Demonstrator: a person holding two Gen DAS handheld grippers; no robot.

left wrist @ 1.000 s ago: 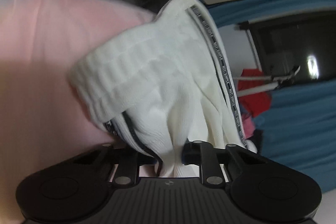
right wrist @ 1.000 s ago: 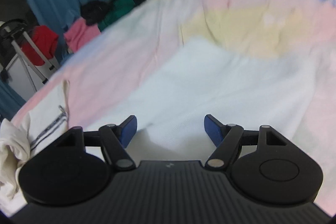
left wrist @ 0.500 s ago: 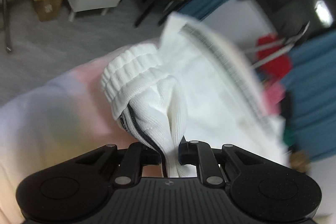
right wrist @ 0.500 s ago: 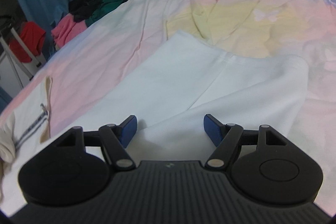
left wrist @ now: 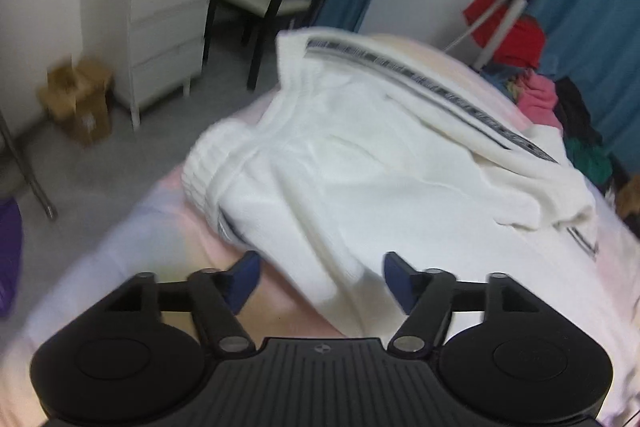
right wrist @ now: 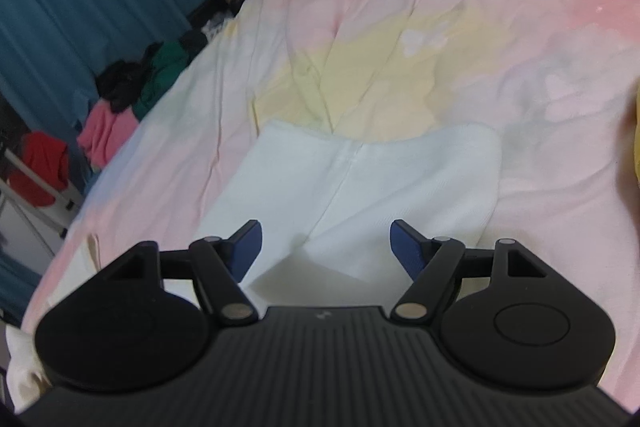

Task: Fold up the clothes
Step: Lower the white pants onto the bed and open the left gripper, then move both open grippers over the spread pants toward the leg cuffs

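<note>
**Fold barely begun**

Your left tool (left wrist: pixel 320 277) is spreading its jaws, the white knit garment (left wrist: pixel 360 155) lying loose and bunched on the bed (right wrist: pixel 440 27). Your right tool (right wrist: pixel 326 249) hangs spread above its flat end. Every fold remains.

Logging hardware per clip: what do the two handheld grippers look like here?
Both look identical. The left gripper and right gripper each have a black ribbed body with a small centre logo, two rounded black lobes with circular insets, black linkage arms with silver pivot pins, and dark blue finger pads. No cables, hands or sleeves show.
</note>
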